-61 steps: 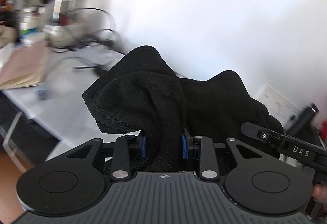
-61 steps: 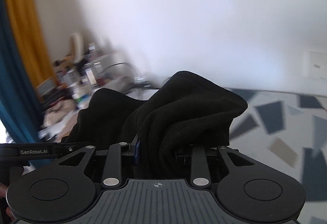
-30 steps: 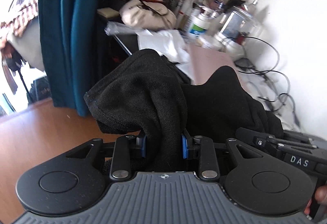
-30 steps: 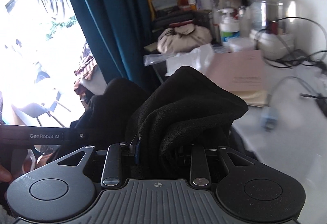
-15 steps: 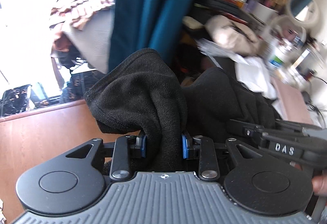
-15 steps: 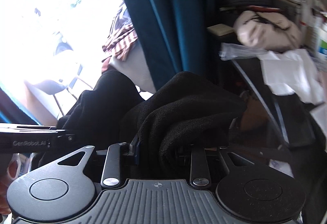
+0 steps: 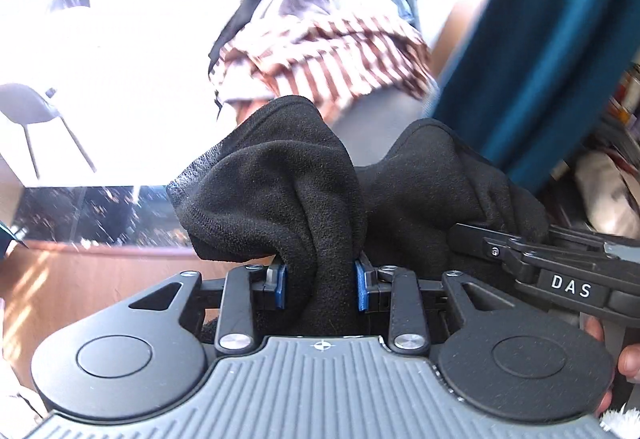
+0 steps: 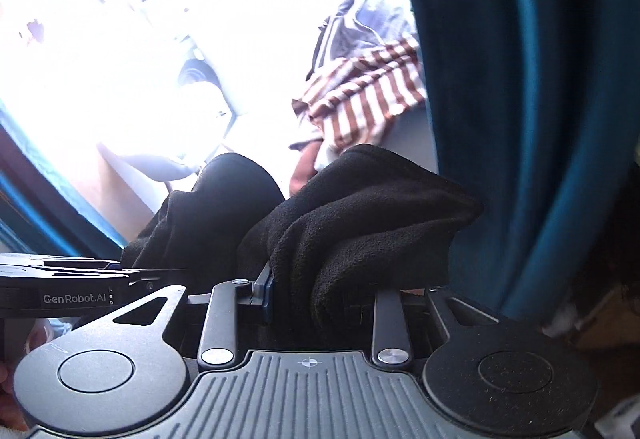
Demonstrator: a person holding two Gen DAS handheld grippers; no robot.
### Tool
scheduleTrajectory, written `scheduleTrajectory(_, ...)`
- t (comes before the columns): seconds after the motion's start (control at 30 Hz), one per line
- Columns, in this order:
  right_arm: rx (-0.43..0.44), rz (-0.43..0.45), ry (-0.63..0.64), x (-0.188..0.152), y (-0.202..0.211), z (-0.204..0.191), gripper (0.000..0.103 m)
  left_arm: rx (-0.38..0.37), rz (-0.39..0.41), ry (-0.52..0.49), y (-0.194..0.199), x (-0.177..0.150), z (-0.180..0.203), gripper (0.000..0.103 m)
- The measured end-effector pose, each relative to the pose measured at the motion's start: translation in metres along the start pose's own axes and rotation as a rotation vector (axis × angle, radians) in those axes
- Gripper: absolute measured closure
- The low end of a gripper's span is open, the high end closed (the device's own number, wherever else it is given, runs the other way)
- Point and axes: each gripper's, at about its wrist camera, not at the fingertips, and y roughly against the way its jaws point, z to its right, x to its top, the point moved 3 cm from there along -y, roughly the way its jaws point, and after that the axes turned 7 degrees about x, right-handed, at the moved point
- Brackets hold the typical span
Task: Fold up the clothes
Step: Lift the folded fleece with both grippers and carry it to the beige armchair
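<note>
You have the black fleece garment (image 7: 280,195) bunched and matte, a stitched hem along one fold, hanging between your two tools with no clear long axis. Your left gripper (image 7: 320,287) is clamped on one bunch, your right gripper (image 8: 316,299) on another. Behind it are a striped cloth (image 7: 320,59) and a teal curtain (image 8: 520,99).

A lived-in room of a home: a teal curtain (image 8: 532,119) hangs down the right of the frame beside a glaring bright window (image 7: 120,19), a brown-and-white striped garment (image 7: 332,55) lies heaped near the upper centre, and a wooden floor (image 7: 92,279) shows at lower left.
</note>
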Motion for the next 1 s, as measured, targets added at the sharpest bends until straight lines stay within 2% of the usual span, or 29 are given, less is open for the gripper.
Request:
scheduleTrajectory(0.23,0.089,-0.082,0.13,0.087,-0.113,-0.037,0.077,0.066,0.022,0.135,-0.038,0.06,-0.089,0.072)
scheduleTrajectory(0.37,0.105,-0.109,0.175,0.12,-0.175,-0.073,0.077,0.059,0.041,0.191,-0.06,0.09,-0.153,0.072)
scheduleTrajectory(0.47,0.109,-0.106,0.207,0.143,-0.224,-0.108,0.077,0.051,0.053,0.192,-0.076,0.119,-0.21,0.072)
scheduleTrajectory(0.6,0.079,-0.125,0.164,0.17,-0.292,-0.158,0.077,0.038,0.033,0.212,-0.094,0.166,-0.297,0.072)
scheduleTrajectory(0.67,0.071,-0.139,0.124,0.185,-0.328,-0.181,0.077,0.025,0.028,0.187,-0.103,0.194,-0.334,0.072)
scheduleTrajectory(0.8,0.05,-0.109,0.131,0.226,-0.395,-0.223,0.077,0.012,0.036,0.13,-0.127,0.239,-0.382,0.072)
scheduleTrajectory(1.0,-0.011,-0.108,0.127,0.27,-0.473,-0.238,0.077,-0.042,-0.024,0.184,-0.184,0.282,-0.439,0.072)
